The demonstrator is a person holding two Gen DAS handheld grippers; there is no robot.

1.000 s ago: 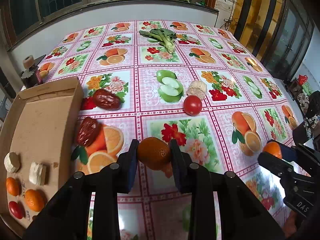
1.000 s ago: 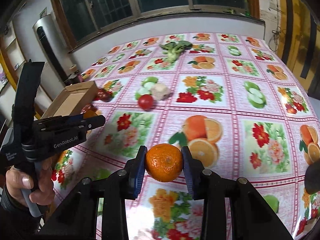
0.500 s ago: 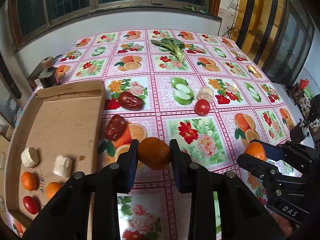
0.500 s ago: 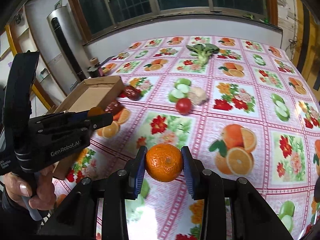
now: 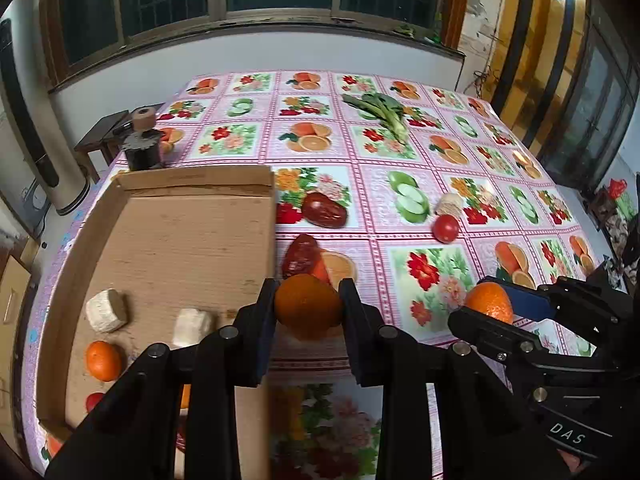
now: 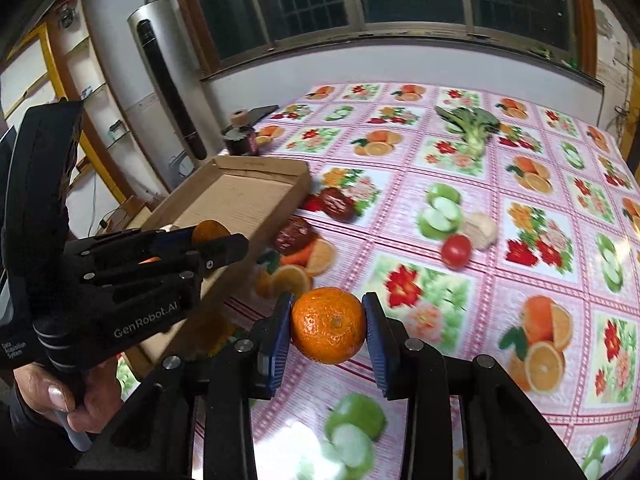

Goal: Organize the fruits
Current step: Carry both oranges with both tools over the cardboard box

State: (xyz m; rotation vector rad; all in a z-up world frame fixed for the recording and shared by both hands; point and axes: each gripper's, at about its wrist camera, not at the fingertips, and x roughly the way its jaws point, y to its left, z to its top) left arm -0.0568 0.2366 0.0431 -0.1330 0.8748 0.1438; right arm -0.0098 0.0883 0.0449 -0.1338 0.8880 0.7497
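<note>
Above floral tablecloth (image 5: 432,280), both grippers' jaws clamp oranges: left gripper (image 5: 308,312), right gripper (image 6: 327,330).

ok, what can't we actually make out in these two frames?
- Left wrist view: near corner of the cardboard box, where a red fruit shows, is hidden by the left tongs.
- Right wrist view: box contents are hidden by the box wall and left tongs.
- Foreground tablecloth print is blurred.
</note>
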